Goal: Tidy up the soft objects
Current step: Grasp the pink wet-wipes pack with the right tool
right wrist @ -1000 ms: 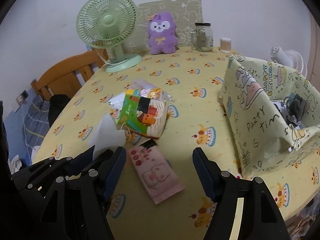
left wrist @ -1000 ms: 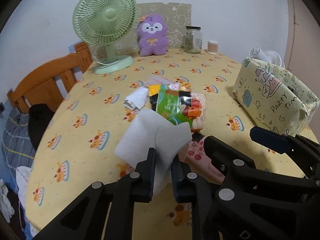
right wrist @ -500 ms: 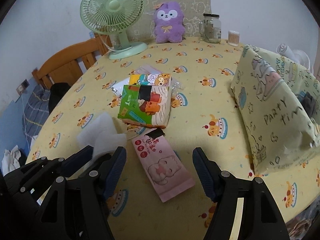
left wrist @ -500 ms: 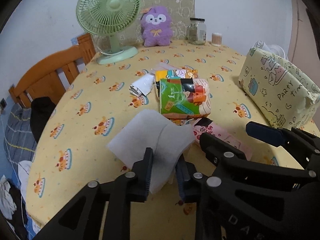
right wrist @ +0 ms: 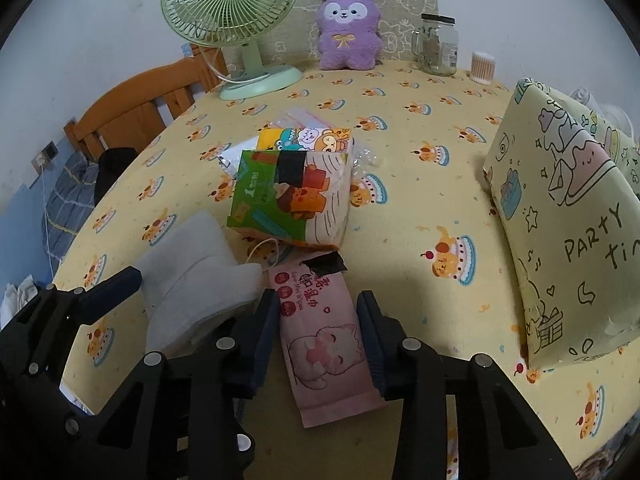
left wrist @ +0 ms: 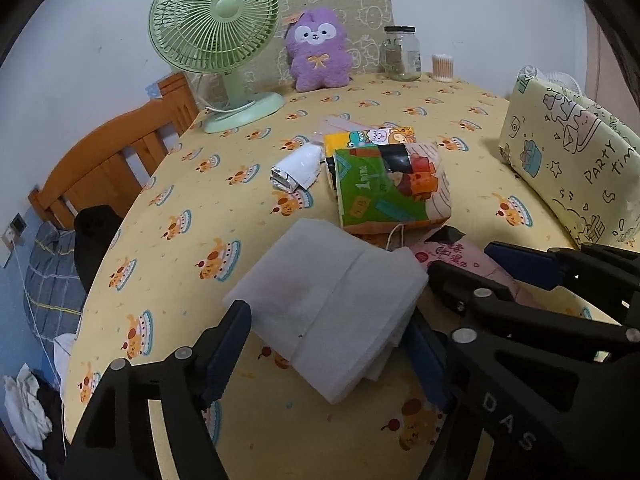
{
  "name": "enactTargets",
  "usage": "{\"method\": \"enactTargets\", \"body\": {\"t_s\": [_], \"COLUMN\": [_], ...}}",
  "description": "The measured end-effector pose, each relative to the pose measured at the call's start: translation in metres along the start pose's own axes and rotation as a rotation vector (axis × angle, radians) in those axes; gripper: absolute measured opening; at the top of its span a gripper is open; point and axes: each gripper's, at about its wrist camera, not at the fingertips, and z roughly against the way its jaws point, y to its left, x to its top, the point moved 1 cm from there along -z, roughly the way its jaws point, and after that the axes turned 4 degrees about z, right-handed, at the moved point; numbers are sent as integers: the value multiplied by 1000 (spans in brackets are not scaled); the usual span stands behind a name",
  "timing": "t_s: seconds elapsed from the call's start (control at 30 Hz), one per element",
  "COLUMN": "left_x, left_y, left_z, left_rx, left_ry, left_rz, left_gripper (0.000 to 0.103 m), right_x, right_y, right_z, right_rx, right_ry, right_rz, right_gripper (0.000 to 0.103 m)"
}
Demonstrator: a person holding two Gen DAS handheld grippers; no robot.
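A folded white tissue (left wrist: 332,300) lies flat on the yellow tablecloth (left wrist: 180,248), loose between the jaws of my left gripper (left wrist: 328,312), which are opening wide. In the right wrist view the same tissue (right wrist: 196,272) sits to the left. A pink wet-wipes pack (right wrist: 320,332) lies lengthwise between the fingers of my right gripper (right wrist: 317,298). Its jaws are closing, the pads close beside the pack's long edges, with a sliver of cloth still showing on the left. Behind lie a green tissue pack (left wrist: 388,188) and a yellow cartoon pack (left wrist: 372,136).
A printed "party time" bag (right wrist: 560,216) stands at the right. At the far edge are a green fan (left wrist: 216,16), a purple plush (left wrist: 318,52), a glass jar (left wrist: 400,54) and cotton swabs (left wrist: 442,68). A crumpled white packet (left wrist: 298,168) lies mid-table. A wooden chair (left wrist: 108,164) is at the left.
My left gripper has let go of the white tissue, which now lies flat, and its jaws have spread. My right gripper has come down over the pink pack and narrowed around it.
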Motion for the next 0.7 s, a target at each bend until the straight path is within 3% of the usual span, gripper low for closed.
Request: {"method": "enactTargets", "body": {"t_s": [0.13, 0.27, 0.53, 0.63, 0.7], "left_x": [4, 11, 21, 23, 22], "left_y": [0, -5, -13, -13, -12], "left_z": [-2, -2, -14, -19, -19], "left_rx": [-47, -76, -67, -56, -39], "left_ry": [18, -7, -13, -5, -14], "left_rz": [38, 42, 32, 31, 32], "left_gripper": [80, 80, 83, 79, 71], "right_x": [0, 5, 11, 12, 12], "right_y": [-1, -7, -20, -22, -24], "right_z": [11, 18, 10, 6, 2], "right_rx": [-70, -78, -95, -102, -102], "right_ry": [-43, -68, -57, -50, -43], "right_rz": [17, 4, -33, -39, -46], "right_gripper": [42, 42, 42, 42, 42]}}
